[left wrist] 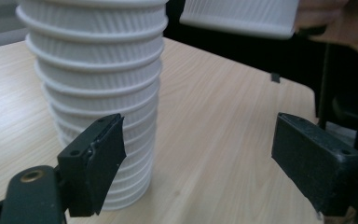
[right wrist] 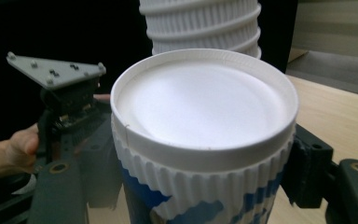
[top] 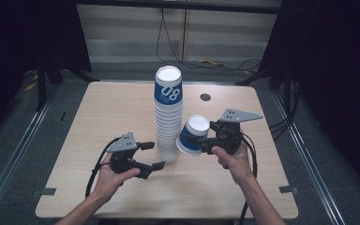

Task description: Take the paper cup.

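The right gripper [top: 198, 139] has its fingers clamped on a single paper cup [top: 193, 135], held tilted above the counter [top: 112, 108] with its white base turned up and toward the far side. In the right gripper view the cup [right wrist: 205, 135] has a ribbed white wall, blue print lower down and a shallow recessed bottom ringed by a smooth rim. It hangs just right of the tall stack of upturned cups [top: 167, 115]; whether the two touch cannot be told.

The stack stands near the counter's middle, its top cup banded blue with white numerals, the ones below showing as stacked ribbed rims. The left gripper [top: 153, 155] sits at the stack's near-left foot with its fingers [left wrist: 95, 156] apart and nothing between them.

The counter is pale wood grain with rounded corners. Wide bare board lies left of the stack and along the near edge; the right edge is well clear of the held cup.
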Tool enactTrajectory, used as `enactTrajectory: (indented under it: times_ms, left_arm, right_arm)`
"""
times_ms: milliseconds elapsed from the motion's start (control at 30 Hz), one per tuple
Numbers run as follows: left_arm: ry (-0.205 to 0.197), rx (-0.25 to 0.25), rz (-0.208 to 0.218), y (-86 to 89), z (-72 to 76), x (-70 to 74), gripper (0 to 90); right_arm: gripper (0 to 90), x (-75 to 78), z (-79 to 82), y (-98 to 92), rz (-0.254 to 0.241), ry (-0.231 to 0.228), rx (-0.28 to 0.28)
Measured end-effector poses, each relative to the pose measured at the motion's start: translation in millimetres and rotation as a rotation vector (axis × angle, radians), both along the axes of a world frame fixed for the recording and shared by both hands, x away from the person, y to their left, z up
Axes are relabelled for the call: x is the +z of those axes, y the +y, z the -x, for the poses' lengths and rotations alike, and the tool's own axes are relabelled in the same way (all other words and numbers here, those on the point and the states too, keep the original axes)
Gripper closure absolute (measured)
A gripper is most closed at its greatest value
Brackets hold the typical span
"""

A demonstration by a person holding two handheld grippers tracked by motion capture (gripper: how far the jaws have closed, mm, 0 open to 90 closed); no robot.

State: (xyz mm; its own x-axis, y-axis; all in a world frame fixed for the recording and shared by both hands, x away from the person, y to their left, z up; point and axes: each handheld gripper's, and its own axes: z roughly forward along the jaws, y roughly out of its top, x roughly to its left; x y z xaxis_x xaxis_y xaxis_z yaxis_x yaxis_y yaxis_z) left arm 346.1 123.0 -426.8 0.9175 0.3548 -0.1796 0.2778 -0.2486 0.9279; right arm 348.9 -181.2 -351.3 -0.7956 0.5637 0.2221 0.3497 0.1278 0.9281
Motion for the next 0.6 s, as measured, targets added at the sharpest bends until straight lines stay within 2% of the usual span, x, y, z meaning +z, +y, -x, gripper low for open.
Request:
enactTrajectory:
  times_ms: [100,133,200,233,300,400,600]
  left_arm:
    - [0.006,-0.017,0.006,-3.0,2.4,-1.1,17.0]
    - [0.015,-0.034,-0.009,-3.9,3.7,-4.0,16.8]
    - [0.029,-0.036,-0.017,-4.0,5.1,-7.4,16.2]
    - [0.041,-0.038,-0.015,-3.4,5.5,-8.9,16.1]
    - [0.052,-0.033,0.010,-1.1,6.7,-11.8,16.0]
    - [0.047,-0.052,0.011,-0.4,8.0,-13.6,15.7]
    - [0.028,-0.070,0.015,2.9,9.9,-7.2,15.9]
  right_arm:
    - [27.7,-5.8,1.1,1.1,0.004,0.007,0.006]
    - [27.7,-12.1,1.5,1.7,-0.008,0.025,0.019]
    - [27.8,-18.4,2.1,3.7,-0.008,0.033,0.031]
    - [27.9,-21.6,1.6,4.7,-0.029,0.043,0.042]
    - [27.9,-27.6,-1.0,8.4,-0.034,0.059,0.064]
    - [27.9,-33.7,-2.2,14.3,-0.045,0.070,0.085]
    - [27.9,-38.6,-0.4,22.7,-0.041,0.063,0.111]
